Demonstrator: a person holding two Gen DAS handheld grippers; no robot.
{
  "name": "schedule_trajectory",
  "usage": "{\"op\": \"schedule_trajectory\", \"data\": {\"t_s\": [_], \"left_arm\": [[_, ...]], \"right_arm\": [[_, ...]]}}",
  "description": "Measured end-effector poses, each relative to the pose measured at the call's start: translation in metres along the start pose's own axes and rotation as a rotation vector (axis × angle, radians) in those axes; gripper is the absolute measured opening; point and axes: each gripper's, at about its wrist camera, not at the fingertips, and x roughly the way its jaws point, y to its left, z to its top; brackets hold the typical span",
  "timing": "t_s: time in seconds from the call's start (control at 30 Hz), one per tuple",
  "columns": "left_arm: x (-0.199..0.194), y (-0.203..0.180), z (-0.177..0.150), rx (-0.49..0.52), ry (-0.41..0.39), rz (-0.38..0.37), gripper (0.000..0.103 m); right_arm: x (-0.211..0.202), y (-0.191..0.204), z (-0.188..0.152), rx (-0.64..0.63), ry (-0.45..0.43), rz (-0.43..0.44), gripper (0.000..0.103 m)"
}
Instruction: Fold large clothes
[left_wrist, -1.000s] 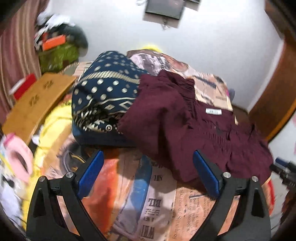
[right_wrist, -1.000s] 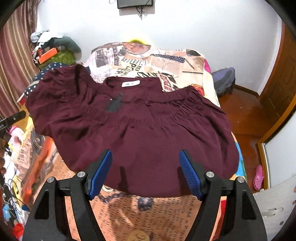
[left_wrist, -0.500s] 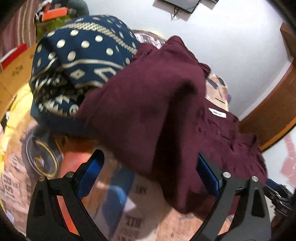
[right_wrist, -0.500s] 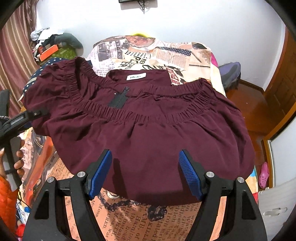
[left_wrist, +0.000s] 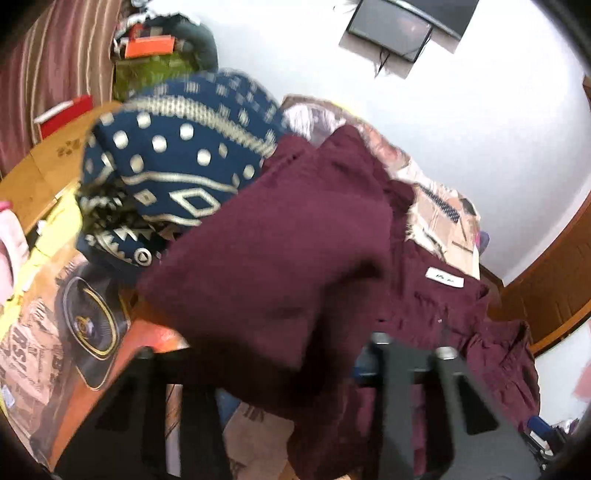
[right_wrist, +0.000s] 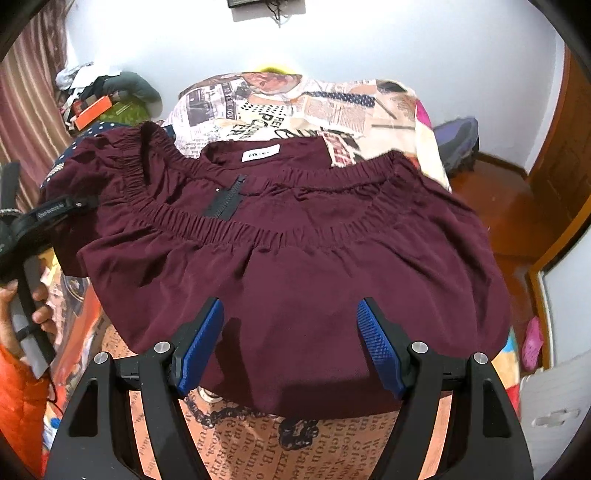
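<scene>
One maroon garment (right_wrist: 295, 236) spread on the bed (right_wrist: 306, 103), near hem between the spread-apart, empty right gripper (right_wrist: 290, 345) pads. Left gripper (left_wrist: 258, 369) buried in a garment fold beside one navy patterned pile (left_wrist: 177, 173); grip impossible to tell.

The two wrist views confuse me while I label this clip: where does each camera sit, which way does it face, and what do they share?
Left wrist: rides the left claw, close over the maroon garment's left edge, facing the navy patterned cloth; black claw arms show, fabric hides the tips.
Right wrist: rides the open right claw at the garment's near hem, facing the wall; the left hand shows.
Shared: the garment, white neck label, newspaper-print bedsheet.
</scene>
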Motion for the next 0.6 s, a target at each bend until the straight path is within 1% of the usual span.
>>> {"op": "schedule_trajectory", "data": {"t_s": [0.03, 0.07, 0.1, 0.17, 0.27, 0.33, 0.4, 0.5, 0.57, 0.6], "left_arm": [[-0.007, -0.002, -0.001, 0.0, -0.013, -0.009, 0.018], [-0.018, -0.008, -0.001, 0.002, -0.024, -0.038, 0.015], [-0.024, -0.014, -0.001, 0.005, -0.035, -0.051, 0.014], [-0.036, -0.022, 0.003, 0.022, -0.061, -0.078, 0.013], [-0.067, -0.035, 0.017, 0.06, -0.139, -0.113, 0.012], [-0.085, -0.043, 0.029, 0.06, -0.189, -0.141, 0.012], [-0.1, -0.042, 0.043, 0.06, -0.231, -0.161, 0.011], [-0.121, -0.051, 0.057, 0.094, -0.301, -0.156, 0.011], [-0.126, -0.058, 0.062, 0.112, -0.318, -0.149, 0.011], [-0.127, -0.06, 0.063, 0.124, -0.327, -0.131, 0.011]], "right_arm": [[-0.002, 0.002, 0.001, -0.016, -0.003, -0.009, 0.071], [-0.003, 0.003, 0.004, -0.029, -0.006, -0.013, 0.071], [-0.004, 0.004, 0.006, -0.037, -0.009, -0.013, 0.071], [-0.008, 0.007, 0.011, -0.047, -0.022, -0.006, 0.071], [-0.01, 0.014, 0.018, -0.054, -0.035, 0.024, 0.071], [-0.008, 0.02, 0.023, -0.053, -0.036, 0.052, 0.071], [0.0, 0.031, 0.028, -0.059, -0.022, 0.09, 0.071], [0.017, 0.053, 0.035, -0.064, 0.016, 0.167, 0.071], [0.029, 0.071, 0.037, -0.07, 0.03, 0.204, 0.071], [0.035, 0.077, 0.038, -0.073, 0.04, 0.217, 0.071]]}}
